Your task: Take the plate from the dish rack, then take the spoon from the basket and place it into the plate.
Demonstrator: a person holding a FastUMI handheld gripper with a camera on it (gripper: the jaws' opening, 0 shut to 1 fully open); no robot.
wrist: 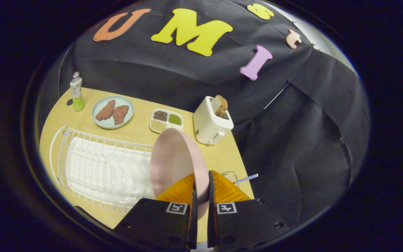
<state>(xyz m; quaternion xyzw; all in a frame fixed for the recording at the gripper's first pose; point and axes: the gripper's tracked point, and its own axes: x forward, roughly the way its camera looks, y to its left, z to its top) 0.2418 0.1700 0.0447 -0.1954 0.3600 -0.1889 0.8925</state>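
My gripper [201,183] is shut on the rim of a pink plate [173,161], one orange finger on each side. The plate stands on edge, lifted above the right end of the white wire dish rack [93,168]. Just beyond the right finger lies a small clear basket [230,175] with the blue-and-white checked handle of the spoon [247,179] sticking out to the right. Most of the basket is hidden behind the right finger.
On the yellow table [142,131] beyond the rack stand a white toaster [211,122] with bread in it, a divided tray of grains [166,120], a pale blue plate with two meat pieces [113,112] and a green-bottomed tube [77,91]. The table's right edge runs close past the basket.
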